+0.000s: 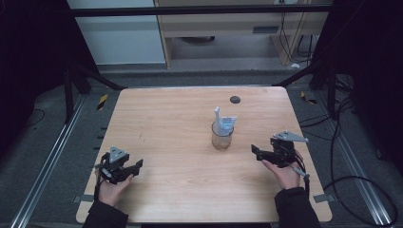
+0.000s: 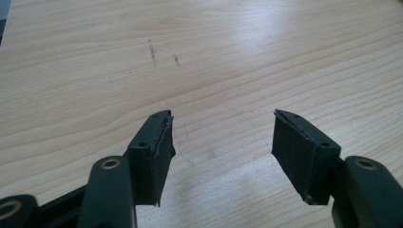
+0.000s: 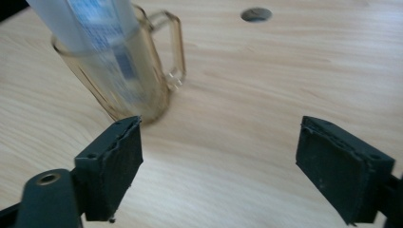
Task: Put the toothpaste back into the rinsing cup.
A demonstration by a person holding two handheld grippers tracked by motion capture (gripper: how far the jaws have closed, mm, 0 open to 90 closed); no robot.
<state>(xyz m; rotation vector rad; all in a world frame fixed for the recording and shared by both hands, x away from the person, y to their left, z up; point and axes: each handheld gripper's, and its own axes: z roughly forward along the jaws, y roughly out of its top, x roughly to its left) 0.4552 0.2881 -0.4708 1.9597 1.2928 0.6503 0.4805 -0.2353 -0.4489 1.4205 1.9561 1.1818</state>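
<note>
The right gripper [image 1: 258,152], at the right of the high view, has its jaws spread wide with nothing between them, and the left gripper [image 1: 134,167], low at the left, is spread and empty too. Just left of the right one, mid-frame, the glass mug [image 1: 222,137] stands upright with the tube [image 1: 223,124] inside it. The placing looks finished; only pulling the hands clear seems left.
</note>
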